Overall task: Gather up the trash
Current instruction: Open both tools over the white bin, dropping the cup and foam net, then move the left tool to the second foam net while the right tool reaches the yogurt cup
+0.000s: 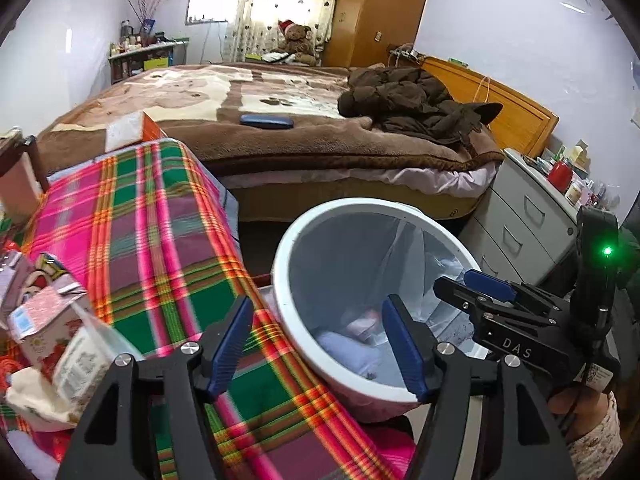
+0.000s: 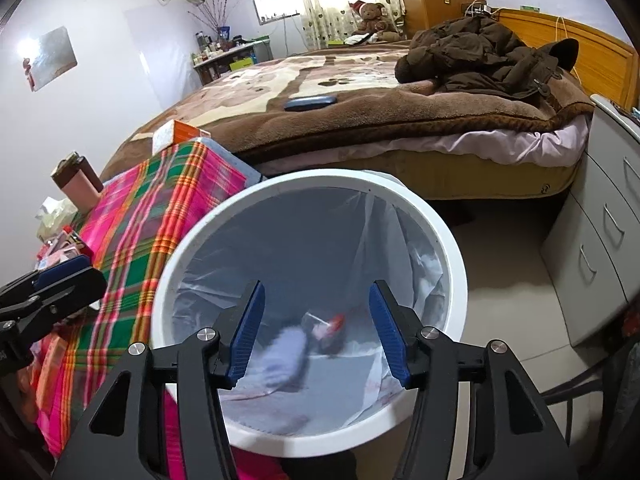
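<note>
— What's in the bin [image 2: 404,200]?

— It's white, lined with a clear bag [image 2: 400,248]. At the bottom I see a pale blue crumpled wad [image 2: 286,356] and, just right of it, a clear wrapper [image 2: 326,326] with red on it. Both are blurred.

— And your grippers?

— My right gripper [image 2: 316,336] hangs over the bin's mouth, fingers spread, holding nothing. My left gripper [image 1: 316,350] is also spread and bare, over the near edge of the plaid cloth [image 1: 160,240], bin just to its right.

— More trash?

— Left on the cloth, near me: crumpled packets [image 1: 52,320] and a tissue [image 1: 36,404]. An orange box [image 1: 132,130] sits at the far end.
</note>
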The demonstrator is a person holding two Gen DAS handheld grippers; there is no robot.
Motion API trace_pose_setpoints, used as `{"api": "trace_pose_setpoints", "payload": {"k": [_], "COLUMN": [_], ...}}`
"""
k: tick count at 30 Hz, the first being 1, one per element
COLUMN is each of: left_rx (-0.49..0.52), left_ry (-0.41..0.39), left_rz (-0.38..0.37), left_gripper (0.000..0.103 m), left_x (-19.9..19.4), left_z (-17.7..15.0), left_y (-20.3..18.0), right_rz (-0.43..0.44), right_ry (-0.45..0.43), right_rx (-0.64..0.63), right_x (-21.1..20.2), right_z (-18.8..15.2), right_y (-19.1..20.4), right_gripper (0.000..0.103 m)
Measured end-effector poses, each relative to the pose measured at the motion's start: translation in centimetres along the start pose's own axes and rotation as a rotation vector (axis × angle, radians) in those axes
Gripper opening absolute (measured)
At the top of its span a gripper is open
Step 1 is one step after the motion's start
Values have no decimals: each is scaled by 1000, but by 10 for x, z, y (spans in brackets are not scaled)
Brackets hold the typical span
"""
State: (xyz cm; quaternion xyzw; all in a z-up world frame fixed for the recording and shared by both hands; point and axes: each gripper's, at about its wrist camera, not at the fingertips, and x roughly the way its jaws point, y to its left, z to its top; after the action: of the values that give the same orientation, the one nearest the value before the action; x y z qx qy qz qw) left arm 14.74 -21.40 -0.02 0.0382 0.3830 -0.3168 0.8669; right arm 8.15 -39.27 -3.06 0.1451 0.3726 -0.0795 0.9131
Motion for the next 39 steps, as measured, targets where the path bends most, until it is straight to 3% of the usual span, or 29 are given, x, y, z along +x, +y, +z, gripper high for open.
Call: {"api": "trace_pose_setpoints", "payload": {"k": [16, 33, 39], "left_rx": [-52, -212, -278], "left_ry": [-101, -162, -148], "left_rz": [64, 237, 281], "left_gripper": [73, 78, 81], "left_x": [-65, -130, -141], "left_z": [-27, -83, -108], "left_y": [38, 127, 159], "right_rz": [90, 245, 289], "right_ry": [-97, -72, -45], "right_rx": [-60, -184, -212], "right_x": [-32, -29, -19], "right_z": [-9, -28, -32], "right_y": [50, 125, 149], "right_gripper": [56, 56, 64]}}
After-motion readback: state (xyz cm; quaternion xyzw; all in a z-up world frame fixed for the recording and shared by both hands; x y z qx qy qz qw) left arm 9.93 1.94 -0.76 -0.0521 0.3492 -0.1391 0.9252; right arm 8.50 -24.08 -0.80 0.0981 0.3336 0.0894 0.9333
